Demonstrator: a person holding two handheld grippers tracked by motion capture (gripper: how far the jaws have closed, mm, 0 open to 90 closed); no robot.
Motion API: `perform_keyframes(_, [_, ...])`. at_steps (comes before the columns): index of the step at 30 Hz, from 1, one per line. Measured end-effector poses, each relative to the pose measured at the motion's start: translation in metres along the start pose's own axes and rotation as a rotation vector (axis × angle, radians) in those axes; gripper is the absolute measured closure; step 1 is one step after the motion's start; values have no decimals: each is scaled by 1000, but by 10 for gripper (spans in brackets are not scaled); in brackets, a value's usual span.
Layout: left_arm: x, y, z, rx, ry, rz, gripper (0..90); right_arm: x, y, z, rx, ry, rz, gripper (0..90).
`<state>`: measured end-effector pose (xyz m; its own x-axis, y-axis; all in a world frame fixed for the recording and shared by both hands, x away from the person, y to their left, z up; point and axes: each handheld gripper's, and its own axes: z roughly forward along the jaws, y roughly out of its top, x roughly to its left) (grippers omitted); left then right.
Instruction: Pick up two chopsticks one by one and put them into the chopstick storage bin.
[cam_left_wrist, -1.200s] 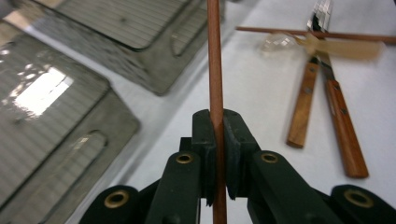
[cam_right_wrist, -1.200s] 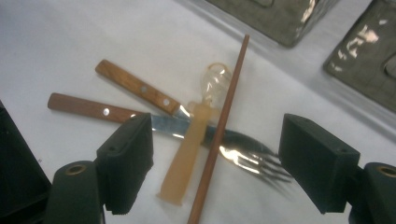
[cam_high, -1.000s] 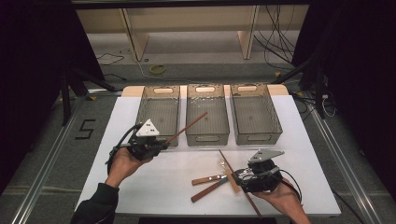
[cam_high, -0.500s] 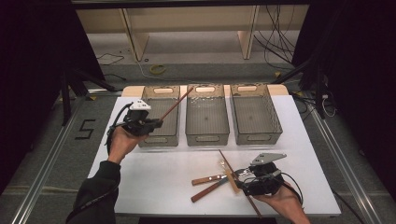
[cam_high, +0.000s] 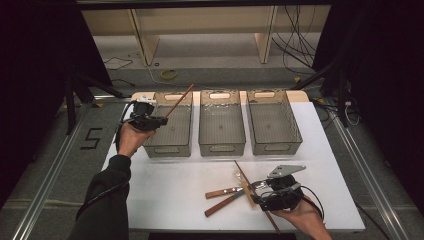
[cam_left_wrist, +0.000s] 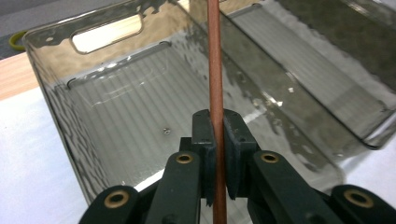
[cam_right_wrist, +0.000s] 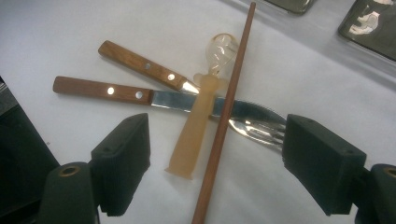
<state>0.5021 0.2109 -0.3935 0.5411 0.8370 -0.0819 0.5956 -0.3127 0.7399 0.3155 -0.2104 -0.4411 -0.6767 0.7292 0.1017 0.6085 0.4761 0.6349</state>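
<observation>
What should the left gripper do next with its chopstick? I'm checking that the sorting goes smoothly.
Probably lower it a little and open the jaws. The left gripper is shut on the brown chopstick and hangs above the left bin, so the stick should drop inside. The right gripper stands open around the second chopstick.

Lower left of the high view: a black long sleeve (cam_high: 107, 200) runs to the wrist. Black two-jaw left gripper (cam_high: 161, 120) has a pale top block; black right gripper (cam_high: 255, 191), lower right, wears a grey three-cornered plate and trails a black cable. Close up: ribbed black pads (cam_right_wrist: 123, 161), brass-coloured pivot rivets (cam_left_wrist: 184, 158).
</observation>
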Motion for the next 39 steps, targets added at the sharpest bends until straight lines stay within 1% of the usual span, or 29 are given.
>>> perform_keyframes(11, [13, -8, 17, 38, 36, -61, 837, 0, -1, 0, 6, 5, 0, 248])
perform_keyframes(13, [14, -10, 19, 46, 41, -63, 836, 0, -1, 0, 7, 8, 2, 249])
perform_keyframes(16, [16, -12, 22, 45, 51, -77, 834, 0, -1, 0, 9, 8, 2, 249])
perform_keyframes(19, [19, -15, 24, 45, 53, -92, 831, 0, -1, 0, 10, 7, 2, 251])
perform_keyframes(21, [19, -16, 26, 44, 60, -98, 806, 0, -1, 0, 11, 8, 3, 251])
perform_keyframes(22, [19, -16, 26, 46, 68, -99, 771, 0, -1, 0, 11, 8, 3, 251])
perform_keyframes(23, [19, -16, 26, 46, 67, -103, 721, 0, -1, 0, 11, 9, 2, 251])
perform_keyframes(24, [18, -15, 25, 43, 49, -104, 699, 0, -1, 0, 11, 10, 2, 251])
perform_keyframes(26, [16, -13, 21, 34, 36, -93, 637, 0, -1, 0, 11, 9, 3, 251])
perform_keyframes(28, [12, -11, 17, 31, 20, -90, 550, 0, -1, 0, 11, 8, 3, 251])
perform_keyframes(31, [5, -11, 9, -2, -5, -84, 462, -1, -1, -1, 11, 5, 4, 251])
perform_keyframes(33, [1, -13, 3, -31, -29, -77, 400, -1, -2, -1, 17, 2, 10, 253])
perform_keyframes(34, [-1, -15, 0, -41, -47, -78, 376, -1, -2, -2, 20, 5, 11, 255])
perform_keyframes(35, [-3, -17, -3, -53, -59, -90, 348, -1, -3, -2, 20, 6, 16, 258])
perform_keyframes(36, [-5, -20, -6, -62, -73, -90, 325, -2, -3, -2, 25, 6, 21, 260])
perform_keyframes(38, [-11, -24, -12, -85, -97, -75, 300, -3, -4, -2, 30, 3, 24, 267])
perform_keyframes(39, [-13, -27, -15, -104, -109, -69, 288, -2, -4, -2, 40, 3, 34, 270])
